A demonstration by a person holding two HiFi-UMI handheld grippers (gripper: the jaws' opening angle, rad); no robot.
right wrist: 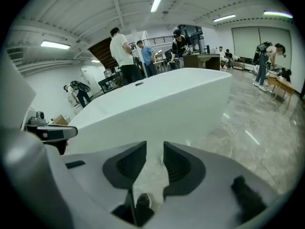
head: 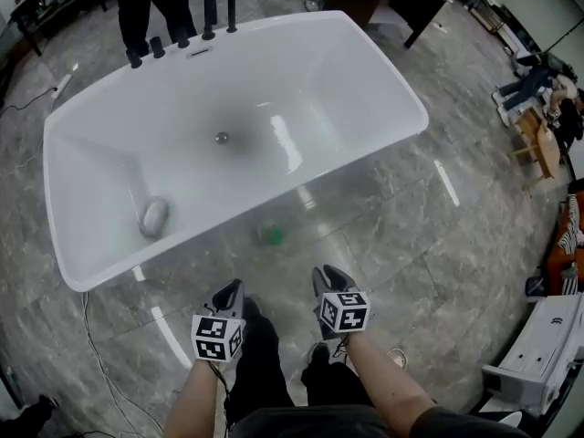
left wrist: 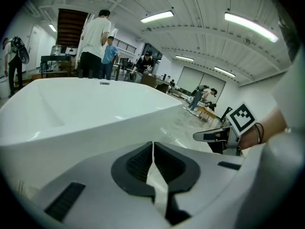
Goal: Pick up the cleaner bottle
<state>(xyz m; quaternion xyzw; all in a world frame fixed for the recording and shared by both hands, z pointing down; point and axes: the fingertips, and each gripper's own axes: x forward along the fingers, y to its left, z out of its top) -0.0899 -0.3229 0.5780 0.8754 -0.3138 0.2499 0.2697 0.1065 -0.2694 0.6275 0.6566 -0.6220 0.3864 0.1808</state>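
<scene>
2 grippers hung low over a marble floor (head: 420, 245) beside a white bathtub (head: 301, 71). The left gripper (head: 230, 290) had its fingers (left wrist: 136, 165) closed together, empty. The right gripper (head: 328, 274) had its fingers (right wrist: 183, 165) slightly apart, nothing between them. A blurred green cleaner bottle (head: 271, 234) stood on the floor just beside the bathtub's near wall.

**Open hall, stone floor, tub mid-room**

Floor (head: 429, 235): glossy grey marble-look tiles, with ceiling lights reflected as pale streaks. White freestanding bathtub (head: 401, 99) at centre, black taps (head: 210, 12) on its far rim, drain (head: 222, 137) in the basin. Ceiling white and ribbed, lit by tube lights (left wrist: 157, 16). Dark staircase (left wrist: 71, 25) at the back. People (left wrist: 97, 42) stand beyond the tub. Wooden bench (head: 538, 140) off to the right.
</scene>
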